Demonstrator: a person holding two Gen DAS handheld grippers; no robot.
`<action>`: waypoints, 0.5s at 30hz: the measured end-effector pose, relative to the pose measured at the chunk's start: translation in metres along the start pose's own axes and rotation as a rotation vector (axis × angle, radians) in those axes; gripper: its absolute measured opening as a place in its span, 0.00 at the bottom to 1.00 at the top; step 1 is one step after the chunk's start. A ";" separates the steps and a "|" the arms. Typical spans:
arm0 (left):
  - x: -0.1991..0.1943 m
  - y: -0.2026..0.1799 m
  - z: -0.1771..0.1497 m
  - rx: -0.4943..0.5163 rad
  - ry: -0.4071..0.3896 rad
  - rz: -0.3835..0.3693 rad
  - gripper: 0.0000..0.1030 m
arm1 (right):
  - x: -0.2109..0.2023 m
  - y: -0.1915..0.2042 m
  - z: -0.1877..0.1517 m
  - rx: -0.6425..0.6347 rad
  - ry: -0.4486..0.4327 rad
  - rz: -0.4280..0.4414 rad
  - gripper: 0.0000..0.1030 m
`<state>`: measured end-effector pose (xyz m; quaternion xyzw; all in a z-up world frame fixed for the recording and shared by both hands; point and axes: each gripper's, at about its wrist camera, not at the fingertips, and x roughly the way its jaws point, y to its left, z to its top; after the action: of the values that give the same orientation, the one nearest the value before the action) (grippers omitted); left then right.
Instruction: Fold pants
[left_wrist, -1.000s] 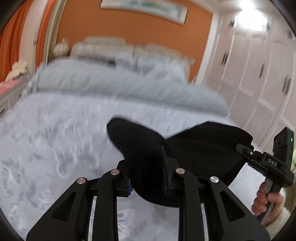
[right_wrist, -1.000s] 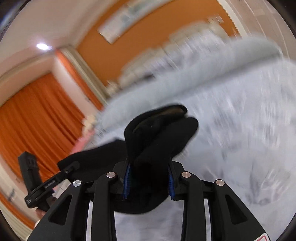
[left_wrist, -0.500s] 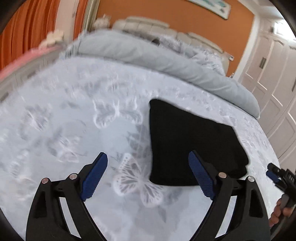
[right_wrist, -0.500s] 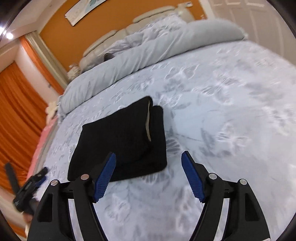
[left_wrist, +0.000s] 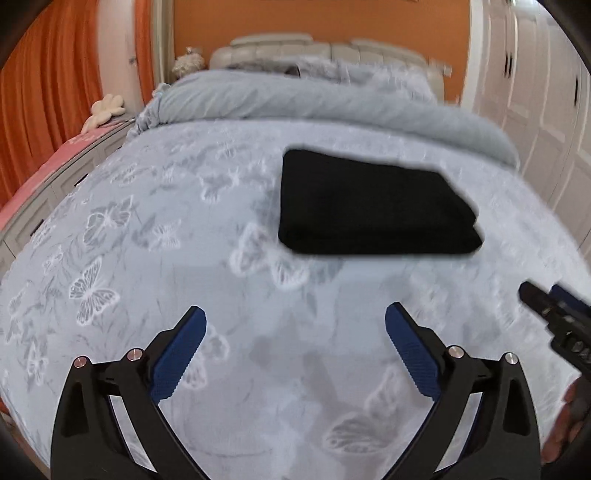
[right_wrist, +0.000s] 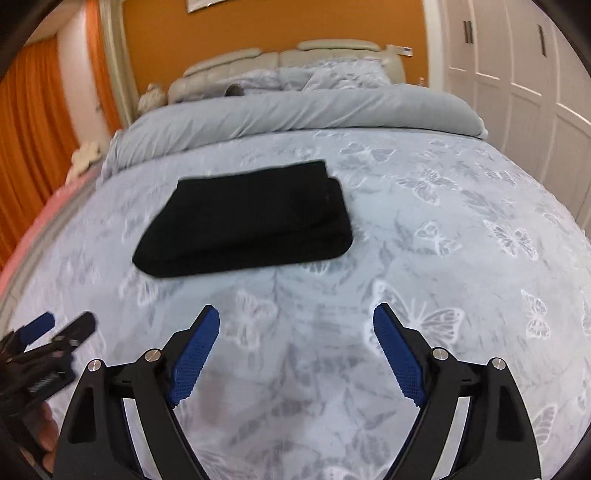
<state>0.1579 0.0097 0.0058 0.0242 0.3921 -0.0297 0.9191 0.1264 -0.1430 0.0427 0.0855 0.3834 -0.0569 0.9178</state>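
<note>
Bare bedspread (right_wrist: 424, 229) all around – only folded pants (right_wrist: 251, 221) (centre) obstruct

Even, soft indoor light is seen in both views, with faint shadows cast on the bed (left_wrist: 155, 206) beneath the fingers (left_wrist: 177, 354). Strong fisheye bending and dark corners are shown. Beyond the fingers, the black pants (left_wrist: 373, 210) are smeared by motion blur at their edges.
</note>
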 end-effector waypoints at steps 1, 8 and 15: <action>0.003 -0.003 -0.001 0.020 -0.004 0.008 0.93 | -0.001 0.002 -0.002 -0.017 -0.013 -0.011 0.81; 0.001 -0.013 -0.001 0.051 -0.056 0.000 0.93 | -0.001 -0.007 -0.014 -0.005 -0.005 -0.032 0.81; 0.014 -0.011 -0.003 0.035 -0.028 0.008 0.93 | 0.009 -0.011 -0.022 -0.026 0.020 -0.049 0.81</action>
<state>0.1641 -0.0017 -0.0067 0.0417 0.3784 -0.0331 0.9241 0.1152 -0.1499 0.0201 0.0646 0.3954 -0.0735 0.9133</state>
